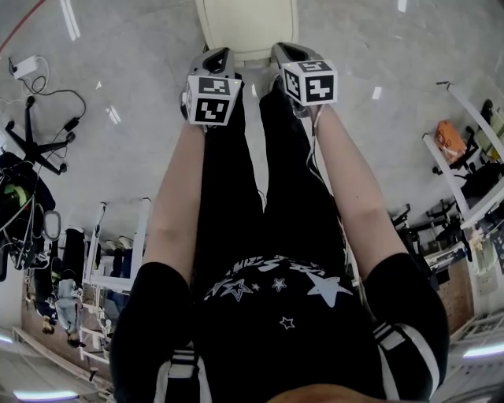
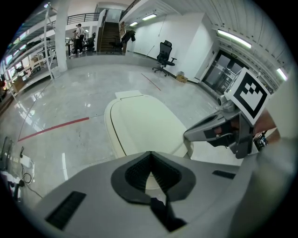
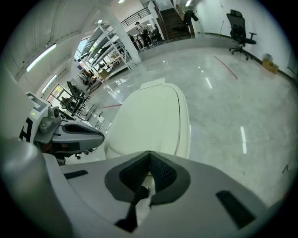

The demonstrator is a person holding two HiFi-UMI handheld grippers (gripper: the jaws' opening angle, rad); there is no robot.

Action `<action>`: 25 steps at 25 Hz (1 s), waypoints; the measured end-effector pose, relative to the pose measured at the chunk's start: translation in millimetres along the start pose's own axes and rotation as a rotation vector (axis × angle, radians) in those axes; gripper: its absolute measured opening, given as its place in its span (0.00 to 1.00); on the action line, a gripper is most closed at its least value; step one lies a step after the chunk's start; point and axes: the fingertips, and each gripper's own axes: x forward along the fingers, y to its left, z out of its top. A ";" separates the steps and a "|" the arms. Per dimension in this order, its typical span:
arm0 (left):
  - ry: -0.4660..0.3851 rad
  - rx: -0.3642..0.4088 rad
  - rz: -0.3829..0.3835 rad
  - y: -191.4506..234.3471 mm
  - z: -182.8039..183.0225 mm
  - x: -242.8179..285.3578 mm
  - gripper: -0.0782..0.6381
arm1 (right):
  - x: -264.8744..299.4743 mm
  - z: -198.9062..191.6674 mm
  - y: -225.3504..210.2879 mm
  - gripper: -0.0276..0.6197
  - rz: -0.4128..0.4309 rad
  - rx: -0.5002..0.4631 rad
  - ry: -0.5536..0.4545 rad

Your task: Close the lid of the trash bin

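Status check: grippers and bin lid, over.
Left gripper shut, empty. Right gripper shut, empty. Trash bin lid looks down, flat. Nothing seen in the way.

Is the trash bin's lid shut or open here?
Shut, it seems: the lid lies flat, and neither gripper view shows a gap along its rim.

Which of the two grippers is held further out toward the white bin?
The right gripper: its marker cube sits nearer the bin lid than that of the left gripper.

Smooth plastic lid, glossy floor
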 end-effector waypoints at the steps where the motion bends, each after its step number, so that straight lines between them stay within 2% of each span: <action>1: 0.010 0.002 -0.003 -0.5 -3.3 2.3 0.12 | 0.5 -0.7 0.0 0.05 -0.001 0.001 0.001; 7: 0.061 0.022 -0.011 -7.2 -9.1 13.2 0.12 | 0.1 -2.4 -5.7 0.05 0.007 0.016 0.001; 25: 0.097 0.009 -0.006 -4.7 -13.6 18.1 0.12 | 2.5 -3.4 -4.9 0.05 -0.010 0.013 0.020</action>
